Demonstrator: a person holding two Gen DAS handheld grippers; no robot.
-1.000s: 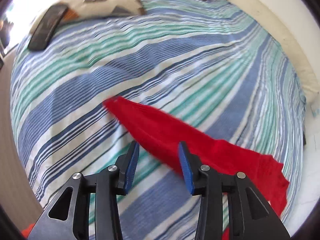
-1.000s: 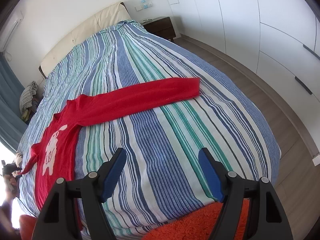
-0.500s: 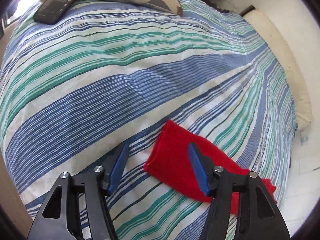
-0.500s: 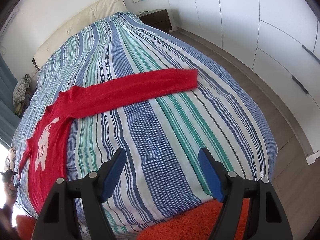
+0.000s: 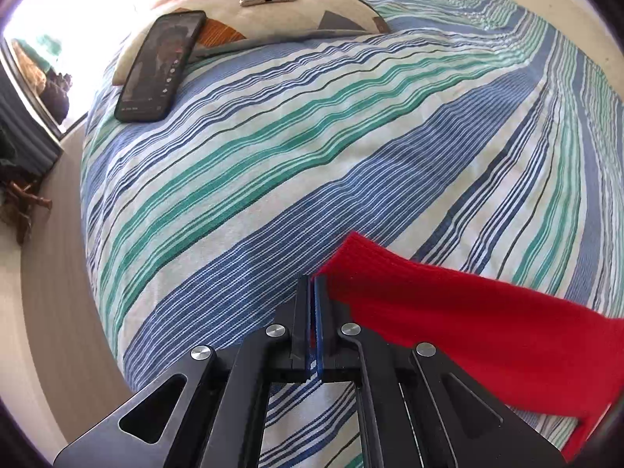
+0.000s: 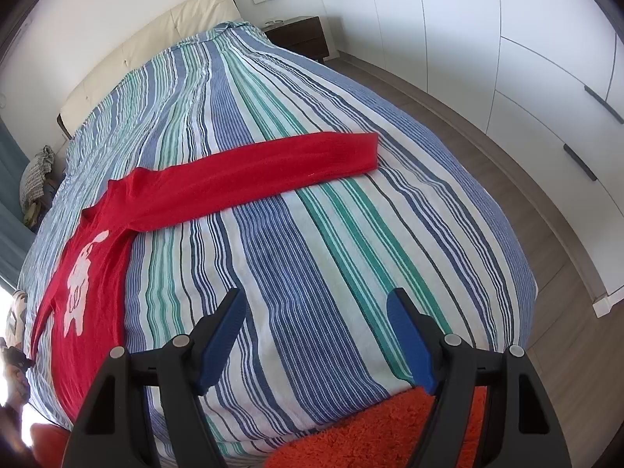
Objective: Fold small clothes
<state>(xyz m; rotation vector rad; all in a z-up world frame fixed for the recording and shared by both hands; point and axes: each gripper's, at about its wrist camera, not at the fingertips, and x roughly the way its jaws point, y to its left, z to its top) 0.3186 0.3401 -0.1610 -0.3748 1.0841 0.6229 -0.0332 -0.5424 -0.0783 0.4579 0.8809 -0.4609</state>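
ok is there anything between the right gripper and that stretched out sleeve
Nothing visible. The right gripper hangs open above bare striped bedspread, and only that cover lies between it and the red sleeve. The left gripper is shut on the other sleeve's cuff.

sweater [image 6: 241,179] on bed [image 6: 351,241], phones [image 5: 156,66] on pillow [image 5: 312,11]
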